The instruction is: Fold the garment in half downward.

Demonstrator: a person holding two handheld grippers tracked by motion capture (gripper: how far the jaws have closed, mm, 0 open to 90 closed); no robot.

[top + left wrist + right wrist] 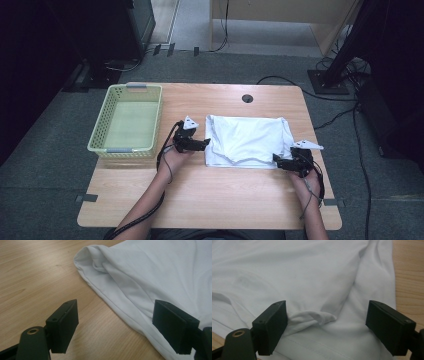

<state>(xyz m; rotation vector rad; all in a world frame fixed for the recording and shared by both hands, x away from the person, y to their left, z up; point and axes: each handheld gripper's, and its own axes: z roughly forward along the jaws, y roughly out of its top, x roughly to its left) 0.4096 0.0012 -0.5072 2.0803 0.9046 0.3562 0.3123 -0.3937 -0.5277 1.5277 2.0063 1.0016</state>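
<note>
Basket [126, 120] left of white cloth [247, 140]

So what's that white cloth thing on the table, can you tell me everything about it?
The white cloth looks like a soft, thin garment, folded into a rough rectangle and lying flat on the wooden table, right of the green basket. It has wrinkles, stitched hems and a small bunched fold near its front edge. The left gripper is open at its left edge, and the right gripper is open over its front right corner. Neither squeezes it.
</note>
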